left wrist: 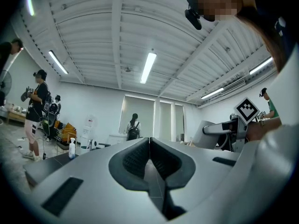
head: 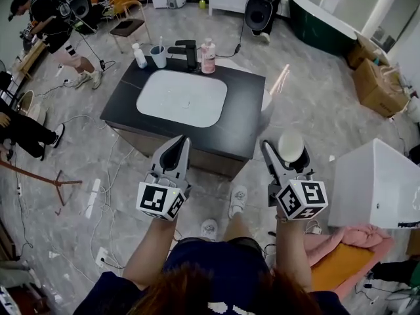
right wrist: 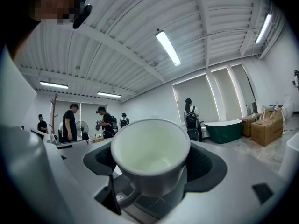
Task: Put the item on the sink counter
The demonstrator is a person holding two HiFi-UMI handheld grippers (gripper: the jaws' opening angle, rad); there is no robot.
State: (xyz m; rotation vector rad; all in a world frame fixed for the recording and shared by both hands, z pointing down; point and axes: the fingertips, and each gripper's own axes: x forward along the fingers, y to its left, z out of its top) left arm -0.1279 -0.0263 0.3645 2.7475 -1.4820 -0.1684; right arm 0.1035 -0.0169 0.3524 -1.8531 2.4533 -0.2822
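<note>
Jaws: right gripper [right wrist: 152,164] clamps one white mug [right wrist: 149,148], left gripper [left wrist: 149,146] closed empty; only the right gripper view shows the mug's handle [right wrist: 122,200], at 7 o'clock.

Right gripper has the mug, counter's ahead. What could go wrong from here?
The right gripper clamps the mug on its round wall; it might twist or slip in transit.
The basin takes most of the counter; on a narrow strip, the mug could tip in or off the edge.
The faucet and pink bottle crowd the back; easy to knock.
</note>
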